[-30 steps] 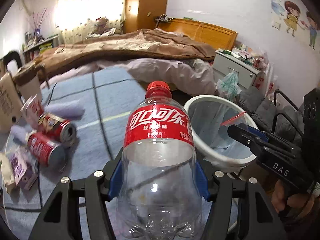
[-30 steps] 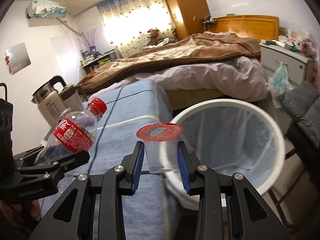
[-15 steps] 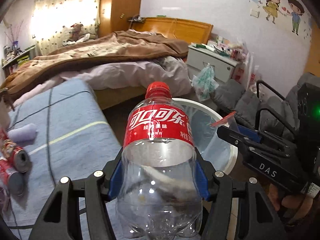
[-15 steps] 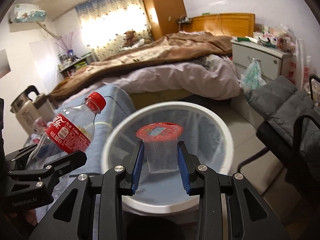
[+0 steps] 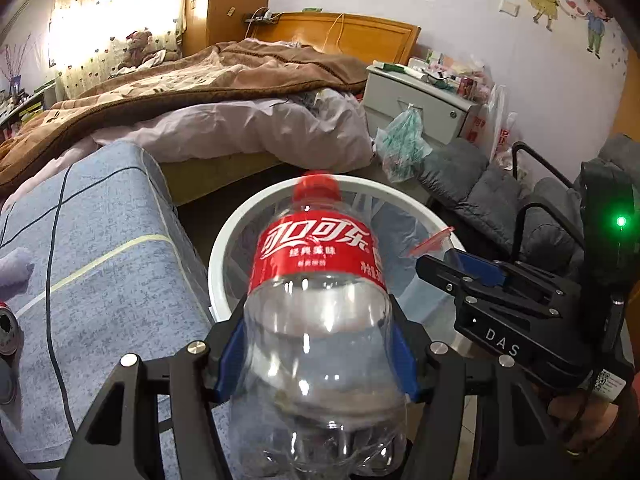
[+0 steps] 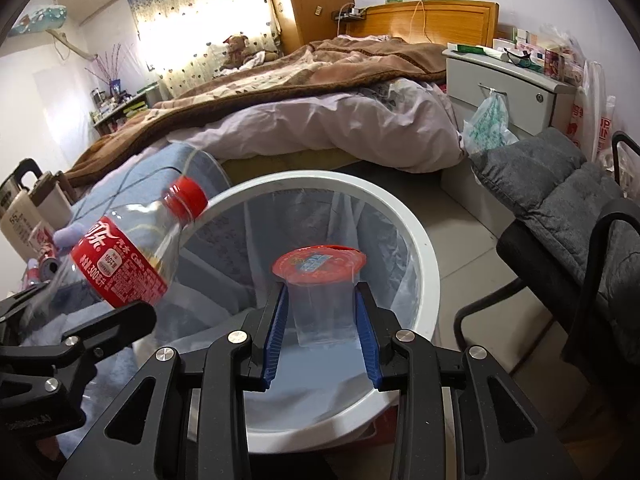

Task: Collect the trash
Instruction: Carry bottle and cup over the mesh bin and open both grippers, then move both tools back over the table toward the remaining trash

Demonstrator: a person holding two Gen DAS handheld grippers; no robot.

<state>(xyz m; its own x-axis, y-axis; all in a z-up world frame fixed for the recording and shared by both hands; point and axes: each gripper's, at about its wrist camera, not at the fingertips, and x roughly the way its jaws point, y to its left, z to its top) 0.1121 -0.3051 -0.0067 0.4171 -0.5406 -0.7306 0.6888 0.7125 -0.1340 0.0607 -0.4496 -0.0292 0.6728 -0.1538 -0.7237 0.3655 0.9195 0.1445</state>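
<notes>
Bedroom: only the left view shows wall cartoons (image 5: 568,4).

- An unmade bed (image 5: 224,92) with a brown blanket (image 6: 304,76) over pale lilac sheets fills the upper middle of both views.
- A wooden headboard (image 5: 352,36) stands behind it, beside a tall wooden wardrobe (image 6: 312,0).
- A sunlit patterned curtain (image 5: 116,16) hangs at upper left, with a teddy bear (image 6: 236,50) in front of it.
- A white bedside cabinet (image 5: 416,104) at right carries clutter; a green-printed plastic bag (image 6: 490,124) hangs from its drawer handle.
- A grey cushioned chair (image 6: 560,200) with a black frame sits at right.
- Cartoon children stickers (image 5: 568,4) decorate the wall at upper right.
- A kettle (image 6: 24,204) stands at far left.
</notes>
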